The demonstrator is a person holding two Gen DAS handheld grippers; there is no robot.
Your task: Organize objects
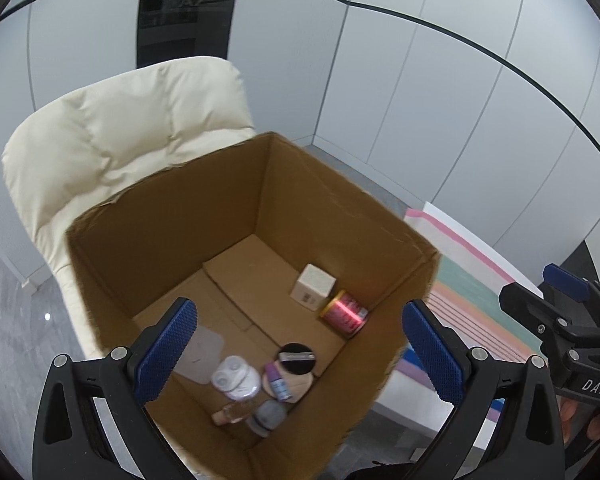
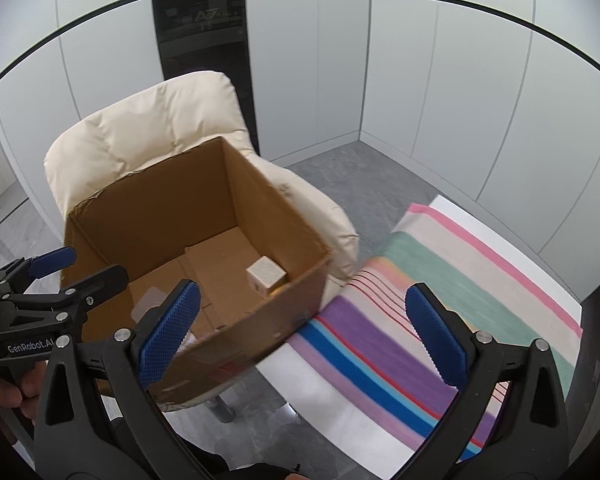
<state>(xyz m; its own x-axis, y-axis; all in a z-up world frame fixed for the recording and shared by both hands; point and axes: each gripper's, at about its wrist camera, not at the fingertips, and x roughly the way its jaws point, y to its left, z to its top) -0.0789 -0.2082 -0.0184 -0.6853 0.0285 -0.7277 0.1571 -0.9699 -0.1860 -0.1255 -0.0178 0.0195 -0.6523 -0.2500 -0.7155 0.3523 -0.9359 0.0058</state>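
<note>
An open cardboard box (image 1: 308, 200) (image 2: 260, 200) rests on a cream padded chair (image 1: 120, 128) (image 2: 160, 120). On its floor lie a white cube box (image 1: 314, 286) (image 2: 265, 276), a pink can (image 1: 345, 314) on its side, a black round compact (image 1: 296, 358), a white contact-lens case (image 1: 236, 378), a small purple bottle (image 1: 278, 382), a clear bottle (image 1: 236, 412) and a grey sheet (image 1: 202, 354). My left gripper (image 1: 300, 352) hangs open above the box with nothing between its fingers. My right gripper (image 2: 304, 336) is open and empty over the box's near right corner and the striped cloth (image 2: 440, 312).
The striped cloth (image 1: 472, 280) covers a white table to the right of the chair. White wall panels (image 2: 460, 80) and a dark column (image 2: 204, 40) stand behind. Grey floor (image 2: 348, 184) shows between chair and wall. A hand (image 2: 4, 392) holds the left gripper's handle.
</note>
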